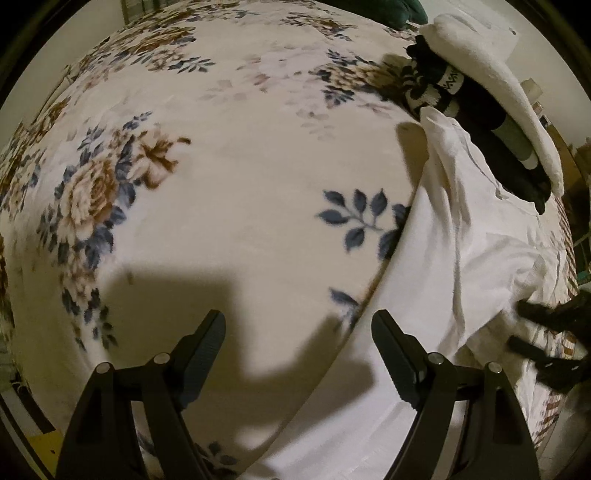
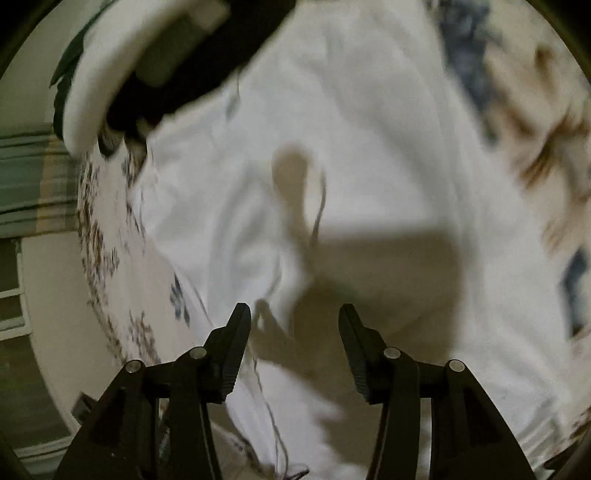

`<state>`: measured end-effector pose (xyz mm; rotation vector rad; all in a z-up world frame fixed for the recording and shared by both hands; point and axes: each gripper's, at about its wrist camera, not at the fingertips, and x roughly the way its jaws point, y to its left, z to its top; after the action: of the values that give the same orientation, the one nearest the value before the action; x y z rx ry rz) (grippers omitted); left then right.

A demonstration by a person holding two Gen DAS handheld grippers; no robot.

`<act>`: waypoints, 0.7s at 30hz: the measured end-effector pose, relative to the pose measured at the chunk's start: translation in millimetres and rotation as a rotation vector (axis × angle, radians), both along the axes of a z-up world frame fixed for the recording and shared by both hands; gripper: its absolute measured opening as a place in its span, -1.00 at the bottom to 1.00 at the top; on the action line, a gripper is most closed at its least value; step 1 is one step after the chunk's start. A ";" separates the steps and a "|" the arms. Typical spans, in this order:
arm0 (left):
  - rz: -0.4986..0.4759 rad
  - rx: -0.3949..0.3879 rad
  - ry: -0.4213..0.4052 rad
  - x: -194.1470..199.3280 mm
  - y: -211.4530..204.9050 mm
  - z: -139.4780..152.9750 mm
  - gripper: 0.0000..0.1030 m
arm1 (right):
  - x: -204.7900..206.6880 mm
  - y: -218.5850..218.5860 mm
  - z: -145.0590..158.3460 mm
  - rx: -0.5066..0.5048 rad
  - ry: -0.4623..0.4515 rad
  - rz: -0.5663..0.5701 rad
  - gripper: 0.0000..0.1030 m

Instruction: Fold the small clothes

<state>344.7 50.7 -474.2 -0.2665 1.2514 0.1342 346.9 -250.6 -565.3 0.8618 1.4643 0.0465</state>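
A white garment [image 1: 461, 240] lies spread on a floral blanket [image 1: 221, 166], at the right in the left wrist view. It fills most of the right wrist view [image 2: 369, 147]. My left gripper [image 1: 298, 325] is open and empty, above the blanket by the garment's left edge. My right gripper [image 2: 294, 317] is open and empty, just above the garment's wrinkled part; it shows as dark fingers [image 1: 535, 310] at the right edge of the left wrist view. The right wrist view is blurred.
A pile of black clothes [image 1: 480, 103] and a white towel-like item [image 1: 498, 70] lies at the garment's far end, also in the right wrist view [image 2: 207, 55]. A dark green item [image 1: 402, 11] lies at the blanket's far edge. The bed's edge and a wall [image 2: 44, 295] show at left.
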 end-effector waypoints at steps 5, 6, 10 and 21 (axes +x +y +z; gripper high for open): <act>-0.034 -0.008 -0.004 -3.2 -10.9 5.9 0.56 | -7.3 26.4 18.0 -0.078 -0.107 0.071 -0.91; -0.039 -0.011 -0.007 -3.8 -13.1 7.7 0.56 | -9.5 26.0 28.5 -0.088 -0.132 0.071 -0.91; -0.057 -0.034 -0.019 -3.1 -22.5 17.2 0.56 | -21.3 18.5 59.4 -0.128 -0.158 0.100 -0.91; -0.125 -0.071 -0.039 24.1 -61.3 20.7 0.56 | -10.1 -40.4 35.7 -0.111 -0.060 -0.032 0.13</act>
<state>368.8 -10.5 -453.5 -0.2499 1.2315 -0.0226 336.8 -291.0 -529.6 0.7872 1.3840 -0.0322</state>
